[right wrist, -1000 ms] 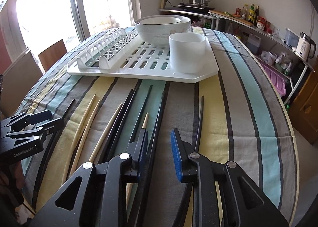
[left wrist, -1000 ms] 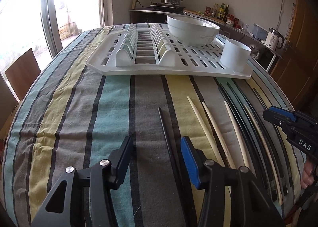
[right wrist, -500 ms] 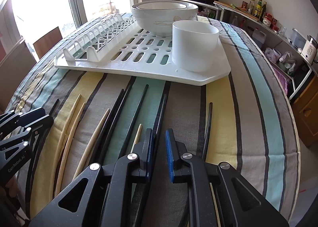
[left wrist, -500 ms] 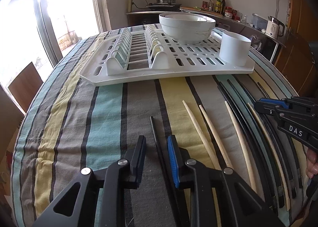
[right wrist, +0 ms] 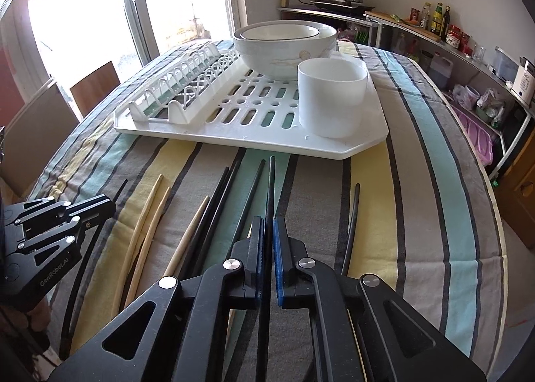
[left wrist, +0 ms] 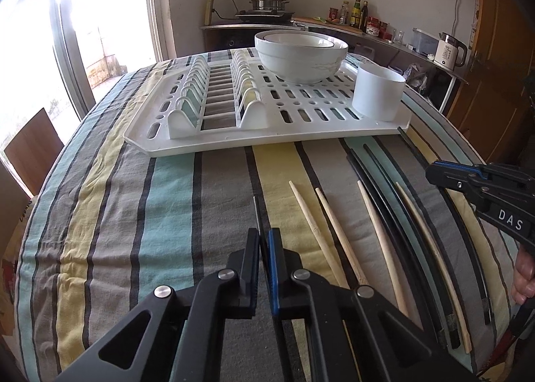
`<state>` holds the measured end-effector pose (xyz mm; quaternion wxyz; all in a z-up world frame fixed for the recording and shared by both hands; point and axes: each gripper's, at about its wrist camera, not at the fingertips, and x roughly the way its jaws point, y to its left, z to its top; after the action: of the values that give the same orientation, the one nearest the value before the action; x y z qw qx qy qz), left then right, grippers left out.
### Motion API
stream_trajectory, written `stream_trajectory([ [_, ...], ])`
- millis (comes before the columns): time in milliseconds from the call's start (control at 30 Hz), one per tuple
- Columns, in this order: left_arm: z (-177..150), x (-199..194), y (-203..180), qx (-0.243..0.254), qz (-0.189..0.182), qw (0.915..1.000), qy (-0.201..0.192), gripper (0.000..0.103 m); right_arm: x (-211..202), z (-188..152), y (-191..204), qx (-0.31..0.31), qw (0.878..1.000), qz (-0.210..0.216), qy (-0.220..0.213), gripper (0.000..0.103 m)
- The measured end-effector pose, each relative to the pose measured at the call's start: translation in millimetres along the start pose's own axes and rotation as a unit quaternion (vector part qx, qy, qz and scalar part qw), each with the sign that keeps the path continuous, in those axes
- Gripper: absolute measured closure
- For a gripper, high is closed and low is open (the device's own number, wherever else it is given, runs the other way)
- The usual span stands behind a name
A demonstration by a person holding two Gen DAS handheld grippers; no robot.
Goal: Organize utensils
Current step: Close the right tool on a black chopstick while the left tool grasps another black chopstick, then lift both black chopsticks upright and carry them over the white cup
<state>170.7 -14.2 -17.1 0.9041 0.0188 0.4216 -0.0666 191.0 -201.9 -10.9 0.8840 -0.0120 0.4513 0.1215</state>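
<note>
Several black and pale wooden chopsticks [left wrist: 314, 224] lie side by side on the striped tablecloth in front of a white drying rack [left wrist: 200, 142]. My left gripper [left wrist: 263, 238] has its jaws closing tight on a thin black chopstick [left wrist: 256, 211], whose tip pokes out ahead of the pads. My right gripper [right wrist: 268, 228] is likewise closing on another black chopstick [right wrist: 271, 188] that points toward the rack [right wrist: 334, 151]. A white cup [right wrist: 331, 97] stands on the rack's near right corner. Each gripper shows at the edge of the other's view.
Stacked white bowls [left wrist: 301, 54] sit on the rack behind the cup [left wrist: 378, 94]. One more black chopstick [right wrist: 352, 221] lies alone to the right. A wooden chair [left wrist: 30, 148] stands past the table's left edge. A counter with pots and bottles runs along the back wall.
Both grippers went from open to pinched on a black chopstick each. The views shifted slightly, with the rack now a little farther up the frame.
</note>
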Motion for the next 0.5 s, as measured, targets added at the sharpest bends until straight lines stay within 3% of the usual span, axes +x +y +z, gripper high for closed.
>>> stream_trajectory([
  [500,26,-93,6,0.015,-0.054,0.9936,-0.098,0.098,-94,17,-5,0.025,0.992,0.019,-0.125,0.098],
])
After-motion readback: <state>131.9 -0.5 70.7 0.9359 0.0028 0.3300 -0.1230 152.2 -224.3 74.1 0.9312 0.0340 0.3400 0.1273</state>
